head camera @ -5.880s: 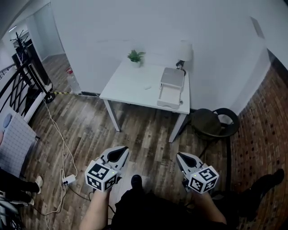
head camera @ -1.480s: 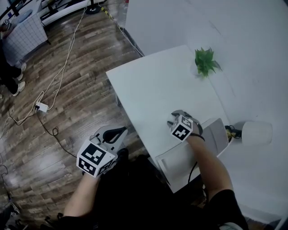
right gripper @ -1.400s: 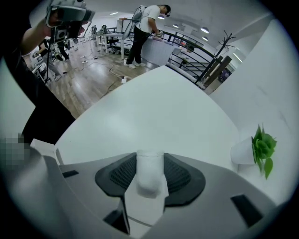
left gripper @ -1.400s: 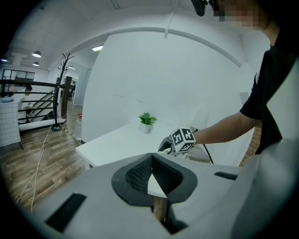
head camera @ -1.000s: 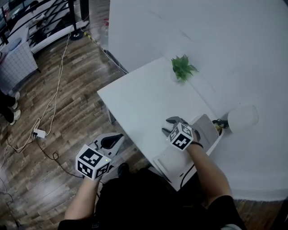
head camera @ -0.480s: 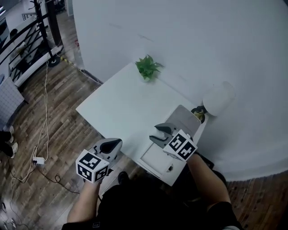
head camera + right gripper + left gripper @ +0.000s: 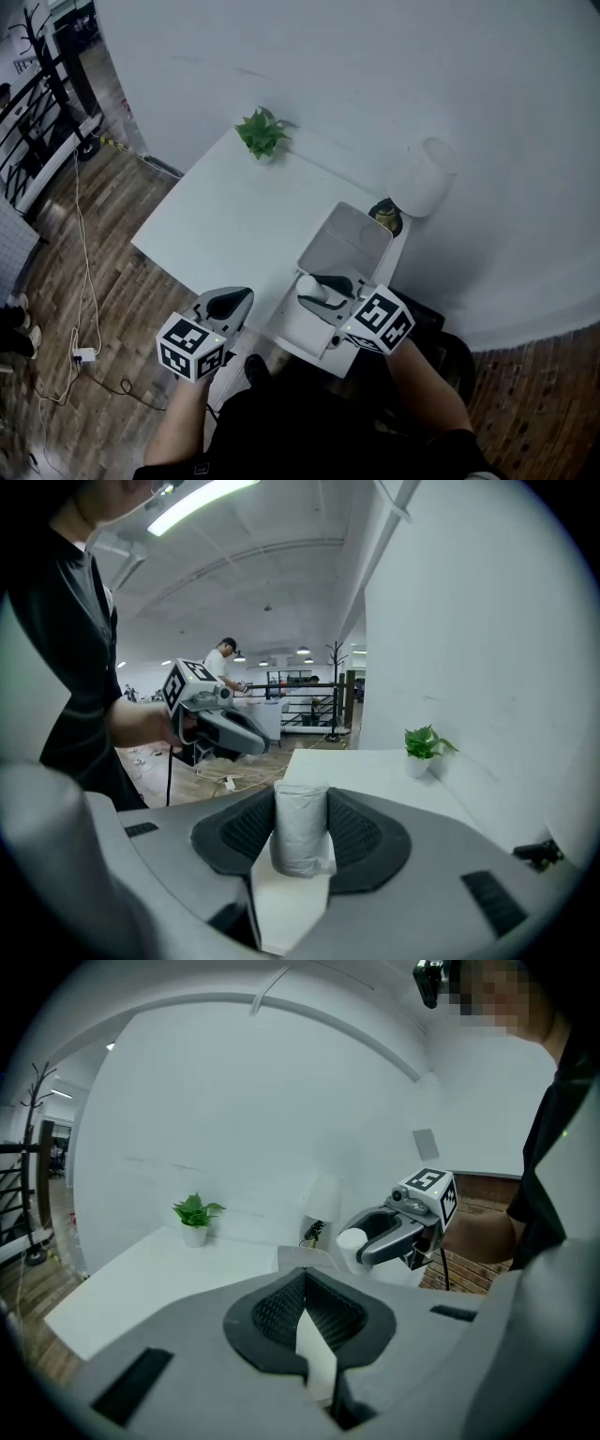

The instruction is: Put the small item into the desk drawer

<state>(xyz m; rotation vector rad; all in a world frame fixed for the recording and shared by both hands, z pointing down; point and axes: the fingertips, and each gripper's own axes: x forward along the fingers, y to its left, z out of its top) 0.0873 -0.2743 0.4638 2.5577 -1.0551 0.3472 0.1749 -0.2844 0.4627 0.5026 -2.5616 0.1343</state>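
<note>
My right gripper point(image 7: 314, 292) is shut on the small item point(image 7: 307, 284), a short white cylinder that stands upright between the dark pads point(image 7: 300, 825). It hangs over the pulled-out drawer point(image 7: 298, 330) of a white drawer box point(image 7: 345, 246) on the white table point(image 7: 220, 220). My left gripper point(image 7: 228, 302) is shut and empty, held off the table's front edge, left of the drawer. In the left gripper view, the right gripper point(image 7: 375, 1238) shows ahead with the item point(image 7: 352, 1238) in its jaws.
A small potted plant point(image 7: 262, 133) stands at the table's far edge by the wall. A white lamp point(image 7: 422, 178) stands behind the drawer box. Cables lie on the wooden floor point(image 7: 75, 281) at the left. A person point(image 7: 223, 663) stands far off.
The right gripper took the item from the tabletop and drew it back over the open drawer. The head view swung so that the table sits further left. The left gripper stayed shut.
</note>
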